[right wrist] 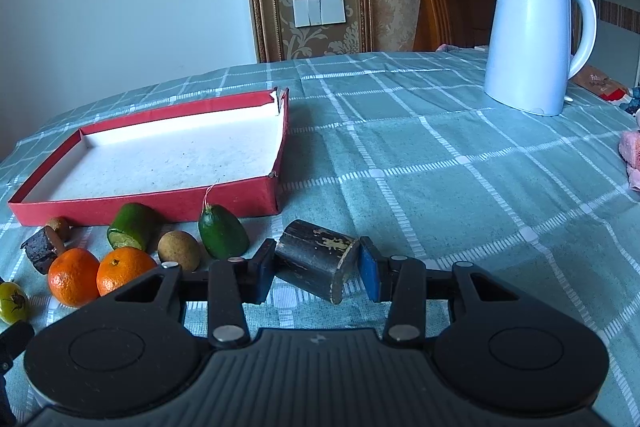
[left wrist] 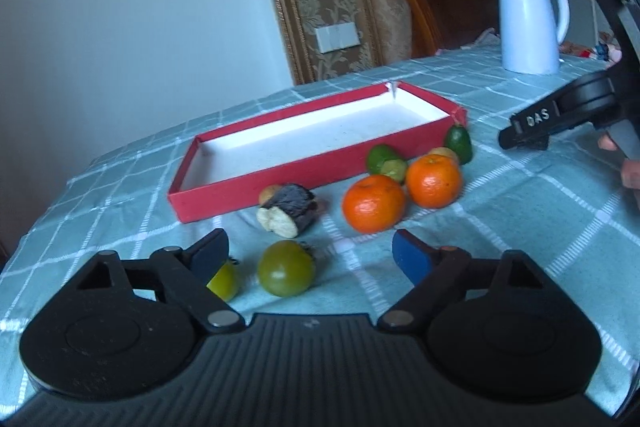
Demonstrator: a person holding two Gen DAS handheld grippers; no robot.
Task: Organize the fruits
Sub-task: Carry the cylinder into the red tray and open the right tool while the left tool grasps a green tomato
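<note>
Red tray (left wrist: 256,197), orange mandarins (left wrist: 374,203), teal checked tablecloth (right wrist: 440,147), white kettle (right wrist: 528,39)

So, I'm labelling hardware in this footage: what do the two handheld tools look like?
Both match: the left tool and the right tool each have a matte black ribbed body, two round black discs, black linkage arms with silver pivot pins, and fingers faced with blue pads. In the left wrist view, the right tool's finger carries white lettering reading "DAS". No cables or sleeves show.

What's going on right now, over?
Left gripper open over green fruit. Right gripper shut on dark cylinder. Red tray empty, path clear.
</note>
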